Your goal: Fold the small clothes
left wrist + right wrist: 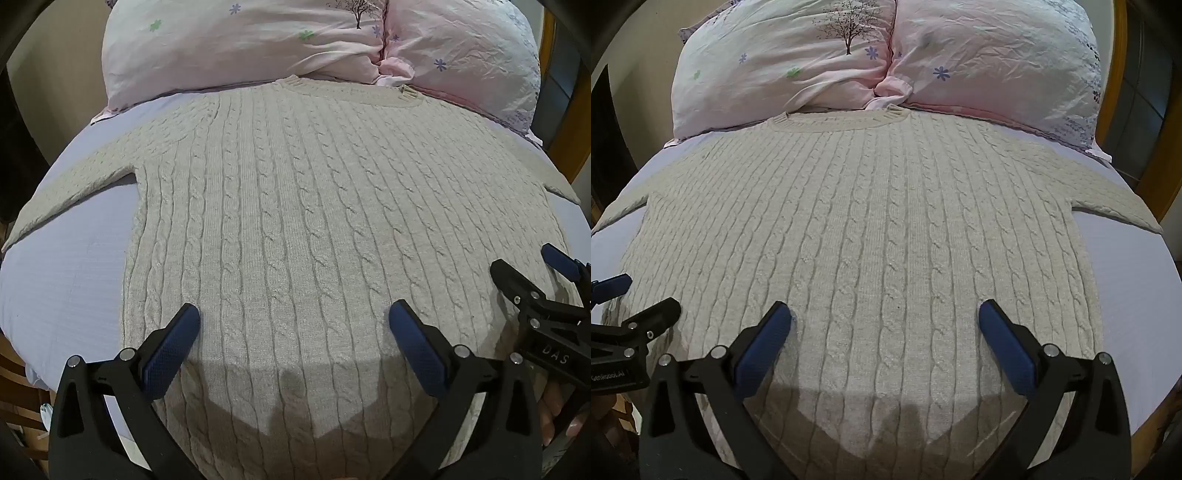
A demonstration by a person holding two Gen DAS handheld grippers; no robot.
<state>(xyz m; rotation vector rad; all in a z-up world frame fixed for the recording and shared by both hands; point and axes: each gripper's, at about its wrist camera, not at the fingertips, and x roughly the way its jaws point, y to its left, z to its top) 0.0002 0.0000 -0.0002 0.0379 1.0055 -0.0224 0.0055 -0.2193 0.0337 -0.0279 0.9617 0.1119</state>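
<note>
A beige cable-knit sweater (295, 206) lies flat on the bed, collar at the far end by the pillows, sleeves spread left and right. It also fills the right wrist view (871, 236). My left gripper (294, 317) is open and empty above the sweater's lower left part. My right gripper (885, 315) is open and empty above its lower right part. The right gripper shows at the right edge of the left wrist view (532, 269); the left gripper shows at the left edge of the right wrist view (639, 295). The sweater's hem is hidden below both views.
The pale lilac bed sheet (66, 266) shows on both sides of the sweater. Two pink floral pillows (783, 62) (997, 59) lie at the head. A wooden bed frame (1115, 74) runs along the right; a wall stands at the far left.
</note>
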